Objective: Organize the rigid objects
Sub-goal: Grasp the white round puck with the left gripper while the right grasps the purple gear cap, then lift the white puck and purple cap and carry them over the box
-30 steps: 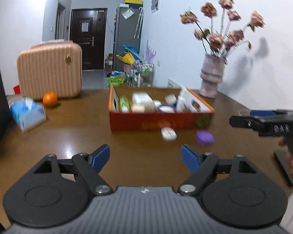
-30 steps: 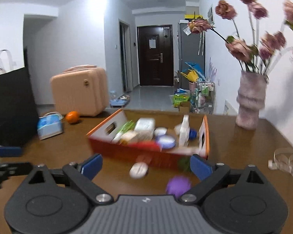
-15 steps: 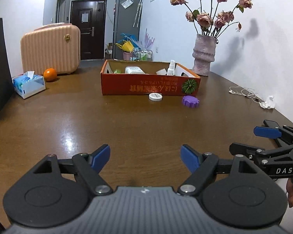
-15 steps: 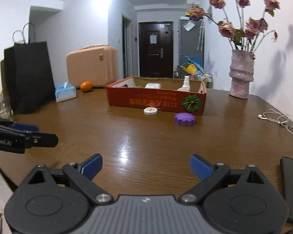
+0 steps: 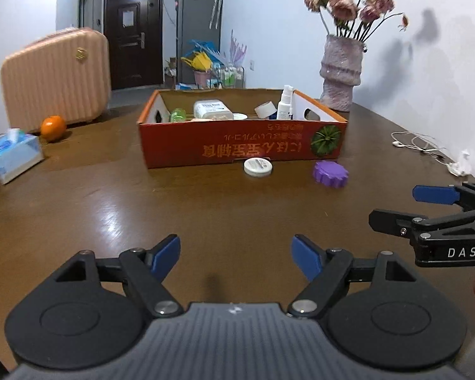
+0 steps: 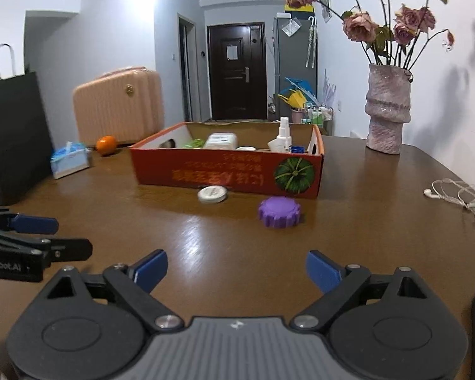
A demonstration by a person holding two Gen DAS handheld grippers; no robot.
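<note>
From the left wrist view, the left gripper [image 5: 236, 258] hangs low over the bare brown table [image 5: 110, 215], its jaws apart and nothing between them; they have just been narrowing a little. The white lid [image 5: 258, 167] lies flat on the table, touching or just short of the front wall of the orange box [image 5: 237, 150], and the purple cap [image 5: 330, 174] sits just beside the box's right front corner. My worry here is the lid: it is thin and flat, so a finger coming in level could slide it under the box edge or shove the box instead of catching it. The right gripper [image 5: 392, 207] shows at the right edge, also empty.

From the right wrist view, the right gripper [image 6: 236, 269] is released too, jaws wide, nothing in them, lately narrowed slightly. The purple cap [image 6: 279, 212] is ahead, well short of the fingers, a squat ribbed disc that should give the pads some bite. The risk I see is a skid on the glossy table if one pad lands first. The white lid [image 6: 212, 194] lies left of it against the box [image 6: 231, 171], which already holds bottles and jars, so a careless drop could tip the spray bottle [image 6: 283, 139]. The earphone cable [image 6: 456, 194] lies well apart at right.
</note>
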